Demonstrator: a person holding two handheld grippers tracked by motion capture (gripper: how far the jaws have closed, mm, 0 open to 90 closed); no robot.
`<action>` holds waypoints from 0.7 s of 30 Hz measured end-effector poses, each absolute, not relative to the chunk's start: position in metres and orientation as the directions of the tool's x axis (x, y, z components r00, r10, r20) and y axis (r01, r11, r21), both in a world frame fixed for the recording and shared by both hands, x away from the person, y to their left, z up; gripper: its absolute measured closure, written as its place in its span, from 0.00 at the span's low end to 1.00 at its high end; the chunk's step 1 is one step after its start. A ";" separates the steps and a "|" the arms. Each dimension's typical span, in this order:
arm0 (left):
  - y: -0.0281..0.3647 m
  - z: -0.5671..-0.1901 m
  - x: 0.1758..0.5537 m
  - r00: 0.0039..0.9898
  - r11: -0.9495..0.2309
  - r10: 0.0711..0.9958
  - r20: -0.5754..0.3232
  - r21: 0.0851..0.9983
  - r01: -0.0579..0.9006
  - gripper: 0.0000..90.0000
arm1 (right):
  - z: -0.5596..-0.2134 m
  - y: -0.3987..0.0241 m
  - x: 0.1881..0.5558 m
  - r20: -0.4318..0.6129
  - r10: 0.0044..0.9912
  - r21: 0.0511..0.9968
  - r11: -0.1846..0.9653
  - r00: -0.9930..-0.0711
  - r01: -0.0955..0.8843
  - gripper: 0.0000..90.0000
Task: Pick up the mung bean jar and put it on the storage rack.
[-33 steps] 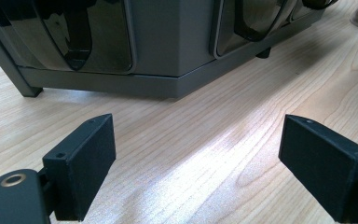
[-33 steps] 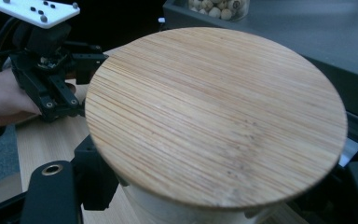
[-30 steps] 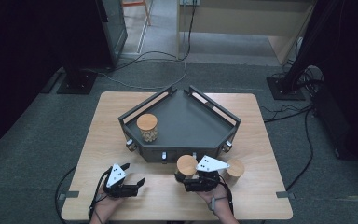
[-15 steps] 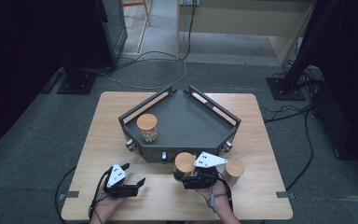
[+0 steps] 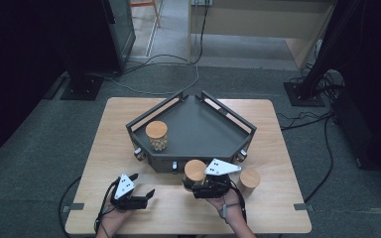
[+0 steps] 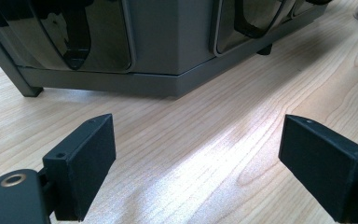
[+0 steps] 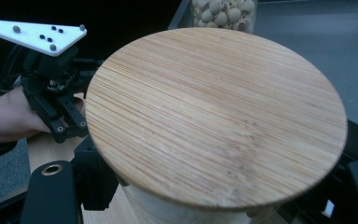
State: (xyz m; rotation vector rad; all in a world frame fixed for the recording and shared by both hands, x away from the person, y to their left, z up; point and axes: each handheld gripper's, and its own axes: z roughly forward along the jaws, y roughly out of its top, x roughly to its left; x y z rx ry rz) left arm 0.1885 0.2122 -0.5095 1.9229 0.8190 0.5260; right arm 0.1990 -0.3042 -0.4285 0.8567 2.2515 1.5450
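Grey carpet surrounded the pale wooden tabletop (image 5: 278, 208). Right gripper (image 5: 198, 188) fingers clamped a bamboo-lidded jar (image 5: 195, 170); left gripper (image 5: 141, 193) fingers gaped empty.

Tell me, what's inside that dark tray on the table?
In the dark tray stands one glass jar with a wooden lid, near the left corner, filled with pale round nuts or seeds. The rest of the floor looks bare. The near right part is partly hidden behind the jar the right gripper holds.
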 end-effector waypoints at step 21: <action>0.212 -0.510 0.188 0.675 -0.324 0.737 0.020 0.888 0.327 0.12 | -0.413 -0.302 0.202 0.081 0.619 0.916 0.263 -0.781 0.303 0.28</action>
